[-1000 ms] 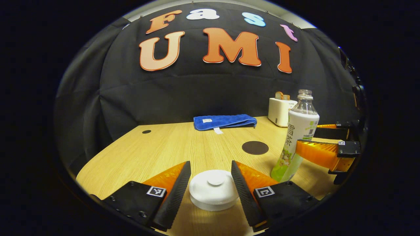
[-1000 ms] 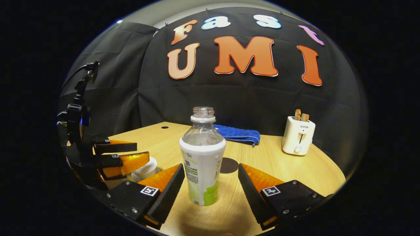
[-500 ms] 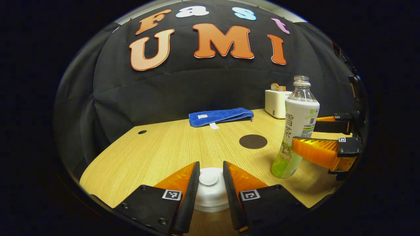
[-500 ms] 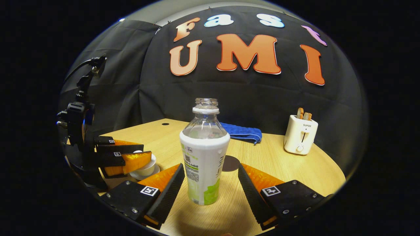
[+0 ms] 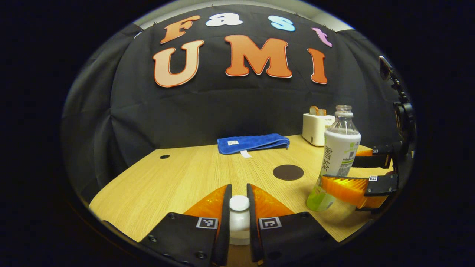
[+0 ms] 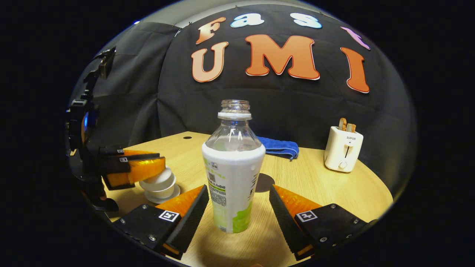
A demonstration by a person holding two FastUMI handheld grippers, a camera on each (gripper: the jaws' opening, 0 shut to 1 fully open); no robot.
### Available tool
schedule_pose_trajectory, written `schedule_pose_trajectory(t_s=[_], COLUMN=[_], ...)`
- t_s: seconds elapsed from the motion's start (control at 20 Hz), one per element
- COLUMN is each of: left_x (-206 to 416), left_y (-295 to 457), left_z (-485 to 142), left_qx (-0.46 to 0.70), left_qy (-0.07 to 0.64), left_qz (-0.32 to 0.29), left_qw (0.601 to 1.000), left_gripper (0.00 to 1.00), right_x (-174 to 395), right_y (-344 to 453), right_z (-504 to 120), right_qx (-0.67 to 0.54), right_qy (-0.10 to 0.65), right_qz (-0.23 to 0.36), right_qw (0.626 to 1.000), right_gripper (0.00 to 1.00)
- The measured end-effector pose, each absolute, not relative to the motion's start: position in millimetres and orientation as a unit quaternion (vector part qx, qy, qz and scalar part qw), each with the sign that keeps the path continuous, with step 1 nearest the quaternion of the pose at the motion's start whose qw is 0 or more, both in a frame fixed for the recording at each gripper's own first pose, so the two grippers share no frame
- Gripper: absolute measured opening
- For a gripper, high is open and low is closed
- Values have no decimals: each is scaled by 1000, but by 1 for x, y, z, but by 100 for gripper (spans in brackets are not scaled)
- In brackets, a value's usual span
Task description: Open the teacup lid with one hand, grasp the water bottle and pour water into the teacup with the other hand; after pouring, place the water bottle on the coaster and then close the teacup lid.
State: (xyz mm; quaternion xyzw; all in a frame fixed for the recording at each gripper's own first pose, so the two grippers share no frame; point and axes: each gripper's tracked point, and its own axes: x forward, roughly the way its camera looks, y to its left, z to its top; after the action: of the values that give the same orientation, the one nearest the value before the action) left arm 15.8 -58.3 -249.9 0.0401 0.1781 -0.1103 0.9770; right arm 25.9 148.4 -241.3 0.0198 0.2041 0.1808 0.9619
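The left hand-held gripper (image 5: 239, 218) is clamped on the knob of the white teacup lid (image 5: 239, 213), tilted above the teacup (image 6: 160, 191) at nine o'clock in the right gripper view. The right hand-held gripper (image 6: 237, 213) stands apart around the uncapped water bottle (image 6: 233, 174), upright on the wooden surface (image 5: 178, 178). The dark coaster (image 5: 288, 172) lies just beyond, at twelve o'clock.

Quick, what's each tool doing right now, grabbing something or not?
Left tool: closed on the teacup lid by its knob.
Right tool: open, fingers either side of the water bottle, not gripping.
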Motion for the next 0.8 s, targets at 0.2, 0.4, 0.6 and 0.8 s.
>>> schedule_pose_trajectory(t_s=[0.2,0.4,0.6,0.8], left_x=[14,8,1,-6], left_y=[-43,-26,-4,21], left_z=[-235,-229,-232,-235], left_qx=[41,48,40,36], left_qy=[159,150,148,152], left_qz=[-95,-81,-66,-49], left_qw=[982,984,986,987], left_gripper=[26,26,26,26], right_x=[28,32,37,49], right_y=[155,157,155,146], right_z=[-246,-248,-242,-225], right_qx=[16,13,9,-46], right_qy=[214,218,220,195], right_qz=[179,162,155,146], right_qw=[960,962,963,969], right_gripper=[95,76,66,65])
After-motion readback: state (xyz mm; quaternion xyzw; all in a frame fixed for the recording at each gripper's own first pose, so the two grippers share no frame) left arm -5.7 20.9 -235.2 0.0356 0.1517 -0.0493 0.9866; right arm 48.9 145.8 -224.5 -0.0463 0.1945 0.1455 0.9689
